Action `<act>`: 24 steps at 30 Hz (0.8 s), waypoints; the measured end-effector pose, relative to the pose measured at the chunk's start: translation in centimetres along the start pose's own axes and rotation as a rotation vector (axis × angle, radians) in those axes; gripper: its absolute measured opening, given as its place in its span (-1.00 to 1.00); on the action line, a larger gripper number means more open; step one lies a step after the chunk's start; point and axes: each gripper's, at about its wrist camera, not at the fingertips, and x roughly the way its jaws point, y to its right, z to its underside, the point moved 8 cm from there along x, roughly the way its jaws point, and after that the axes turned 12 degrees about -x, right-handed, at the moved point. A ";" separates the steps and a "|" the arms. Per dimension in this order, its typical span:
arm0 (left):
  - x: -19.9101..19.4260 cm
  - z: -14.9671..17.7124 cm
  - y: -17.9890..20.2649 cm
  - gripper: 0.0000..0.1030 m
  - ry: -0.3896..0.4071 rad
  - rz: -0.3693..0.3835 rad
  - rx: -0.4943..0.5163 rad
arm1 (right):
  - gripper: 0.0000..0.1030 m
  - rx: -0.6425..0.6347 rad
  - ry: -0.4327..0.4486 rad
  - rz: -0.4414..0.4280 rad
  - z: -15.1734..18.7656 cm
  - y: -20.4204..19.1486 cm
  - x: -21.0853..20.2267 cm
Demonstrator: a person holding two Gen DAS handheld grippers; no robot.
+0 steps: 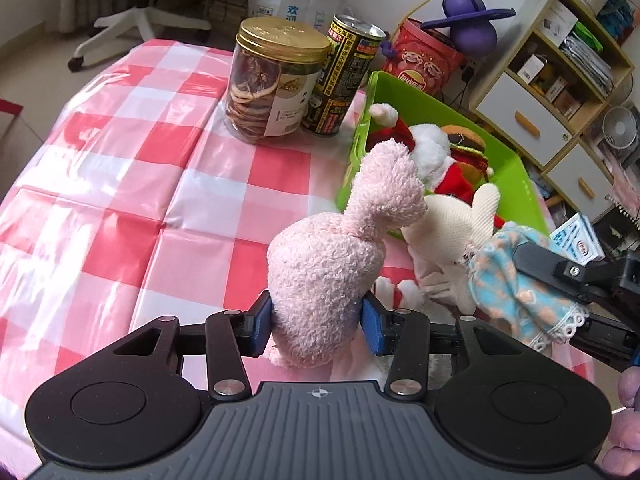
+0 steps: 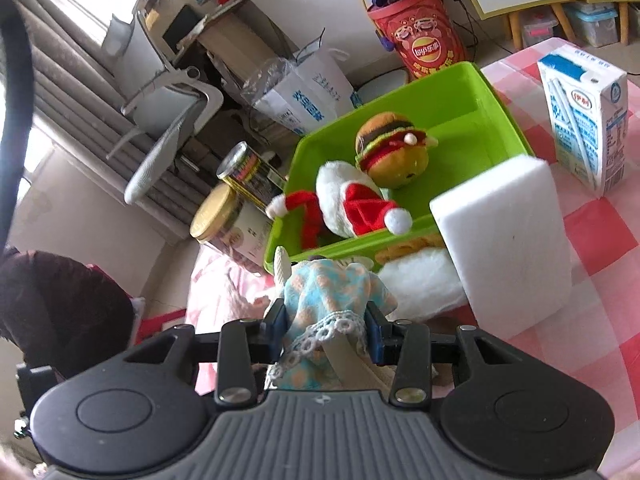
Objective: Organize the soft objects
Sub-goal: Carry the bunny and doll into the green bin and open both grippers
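Pink plush (image 1: 324, 276) pinched by left gripper (image 1: 316, 322); right gripper (image 2: 327, 330) pinches doll (image 2: 332, 292).

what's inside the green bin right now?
Inside the green bin: a burger plush and a white plush in red Santa clothes. The far end looks bare. The near wall and the pink plush hide part of the floor, so anything there is unseen.
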 end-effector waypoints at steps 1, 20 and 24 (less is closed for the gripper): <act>-0.2 0.0 0.0 -0.11 -0.004 0.000 -0.006 | -0.75 0.010 0.011 -0.009 -0.3 0.0 -0.3; -3.4 -4.3 7.1 -0.12 0.073 0.028 0.092 | -0.76 0.173 0.245 -0.003 -7.9 2.7 -5.4; -2.3 -6.2 9.6 -0.12 0.101 0.009 0.173 | -0.76 0.172 0.297 0.085 -10.2 4.5 -4.8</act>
